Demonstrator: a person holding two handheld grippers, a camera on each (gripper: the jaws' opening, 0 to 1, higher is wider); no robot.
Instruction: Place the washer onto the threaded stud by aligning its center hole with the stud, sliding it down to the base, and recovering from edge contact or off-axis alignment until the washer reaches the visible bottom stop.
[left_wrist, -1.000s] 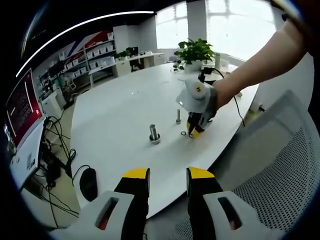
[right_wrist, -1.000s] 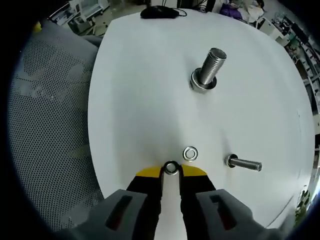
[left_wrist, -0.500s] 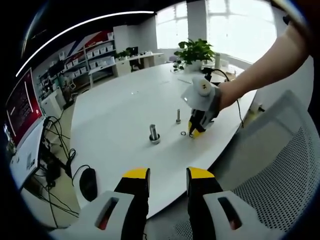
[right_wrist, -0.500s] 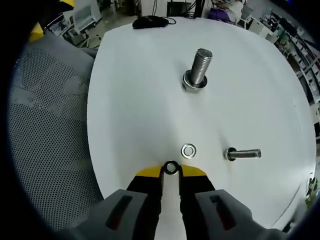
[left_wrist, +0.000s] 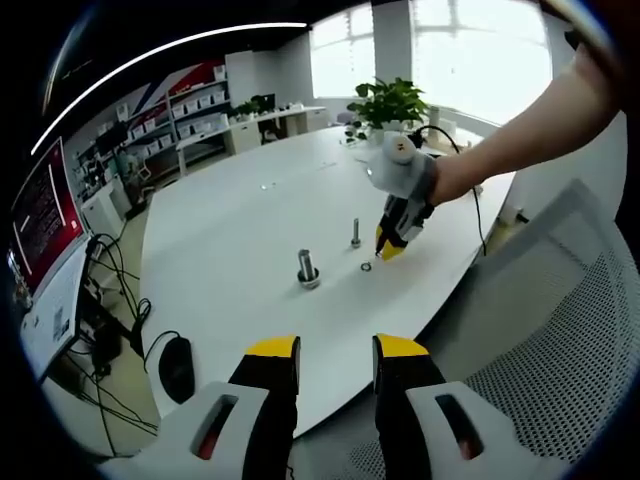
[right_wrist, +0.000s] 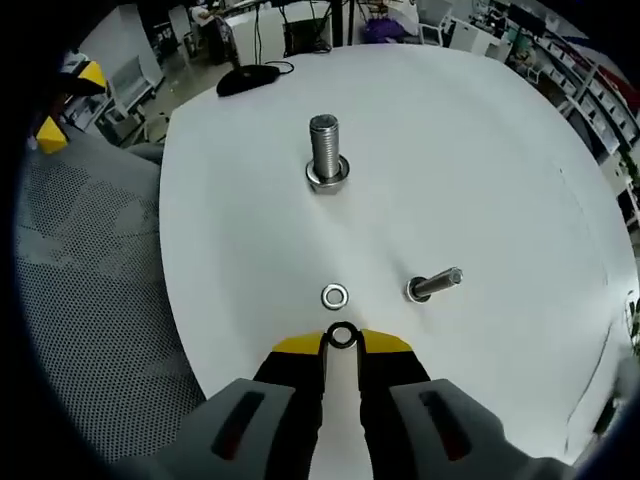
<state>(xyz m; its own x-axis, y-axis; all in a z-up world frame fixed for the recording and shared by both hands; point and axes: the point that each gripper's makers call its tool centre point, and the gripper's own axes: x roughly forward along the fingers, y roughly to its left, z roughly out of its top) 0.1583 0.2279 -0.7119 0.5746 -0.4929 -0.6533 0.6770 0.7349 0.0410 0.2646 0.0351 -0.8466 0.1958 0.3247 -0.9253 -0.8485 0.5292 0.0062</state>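
Judging by what I saw, I had the pickup done and the placement all ahead. My right gripper (right_wrist: 341, 345) pinched a washer (right_wrist: 341, 336) edge-on between its yellow tips, above the white table (right_wrist: 480, 150). A second washer (right_wrist: 335, 296) lay flat just beyond. Two studs stood bare: a thick threaded stud (right_wrist: 326, 153) farther off and a thin stud (right_wrist: 434, 284) to the right. My left gripper (left_wrist: 336, 352) hung open and empty off the table's near edge. Which stud was meant, I could not tell; the bottom stops were too small to make out.
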